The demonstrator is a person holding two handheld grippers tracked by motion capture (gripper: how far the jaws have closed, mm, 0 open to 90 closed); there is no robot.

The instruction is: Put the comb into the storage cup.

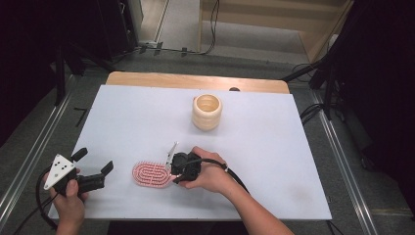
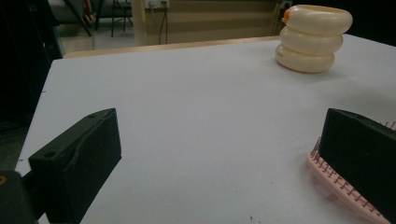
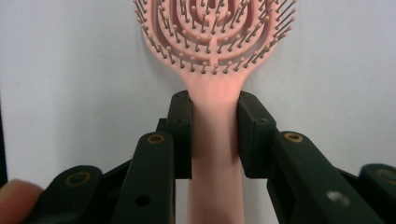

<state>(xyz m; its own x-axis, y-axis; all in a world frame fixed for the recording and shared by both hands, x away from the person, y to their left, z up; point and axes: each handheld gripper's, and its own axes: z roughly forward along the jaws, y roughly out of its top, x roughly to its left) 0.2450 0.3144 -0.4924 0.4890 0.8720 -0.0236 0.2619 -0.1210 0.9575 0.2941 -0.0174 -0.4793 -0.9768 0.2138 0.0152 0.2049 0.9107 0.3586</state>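
A pink hairbrush (image 1: 150, 174) lies bristles up on the white table (image 1: 274, 161), near the front edge. My right gripper (image 1: 173, 172) reaches in from the brush's right, and its pads press on both sides of the handle. In the right gripper view the right gripper (image 3: 215, 128) clamps the handle just below the hairbrush (image 3: 215, 42) head. My left gripper (image 1: 94, 160) rests at the table's front left corner, jaws wide apart with nothing between them. In the left gripper view the left gripper (image 2: 219, 126) frames bare table, and the hairbrush (image 2: 345, 191) edge lies behind its right jaw.
A cream ribbed cup (image 1: 206, 112) stands upright in the far middle of the table; the left gripper view shows the cup (image 2: 313, 39) at the top right. A wooden strip (image 1: 195, 81) runs along the far edge. Dark stands and cables surround the table.
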